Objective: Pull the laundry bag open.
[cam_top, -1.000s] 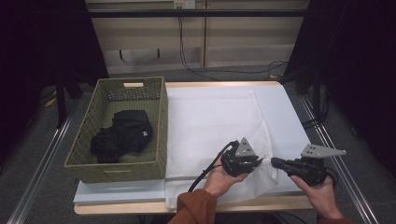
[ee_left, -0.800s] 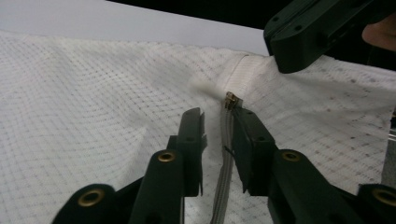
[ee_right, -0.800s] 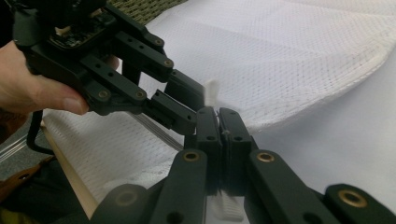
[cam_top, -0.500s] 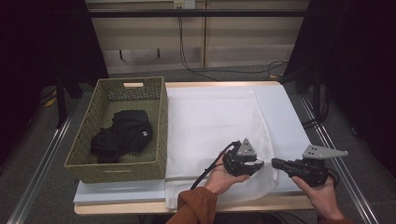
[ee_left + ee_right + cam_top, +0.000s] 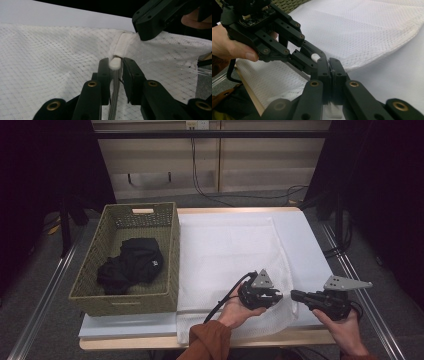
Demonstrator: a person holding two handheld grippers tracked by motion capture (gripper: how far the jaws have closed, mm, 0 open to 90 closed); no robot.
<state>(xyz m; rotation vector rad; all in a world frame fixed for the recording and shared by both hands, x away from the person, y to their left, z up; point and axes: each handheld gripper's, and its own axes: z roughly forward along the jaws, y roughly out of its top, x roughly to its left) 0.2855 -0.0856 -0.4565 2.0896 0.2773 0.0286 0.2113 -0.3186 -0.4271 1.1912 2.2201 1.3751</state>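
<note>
The work item is a white mesh laundry bag (image 5: 235, 255), lying flat on the white-covered counter (image 5: 305, 245). Its fabric is a fine net with a diamond weave, soft and slightly rumpled; a woven white band (image 5: 124, 42) finishes the corner at the near edge. A grey zipper track (image 5: 114, 97) runs from that band toward the camera in the left gripper view, ending in a small rounded white plastic zipper pull (image 5: 115, 63).

The left hand-held gripper (image 5: 278, 295) is clenched on the zipper pull: its two black jaws stand on either side of the pull and touch it. The right hand-held gripper (image 5: 295, 295) is clamped on the bag's corner band; in its own view the jaws are pressed together, with white fabric showing beneath them. The two grippers meet tip to tip at the near right corner of the bag, close to the counter's front edge. Both are of black hard plastic with brass-coloured rivets, each carrying a grey three-cornered plate.

A rectangular olive woven basket (image 5: 170, 270) stands to the left of the bag and holds a crumpled black garment (image 5: 132, 265).

Compared with a second ago, the left hand-held gripper has shifted slightly right, toward the right one, narrowing the gap between them. The basket and garment are unchanged.
</note>
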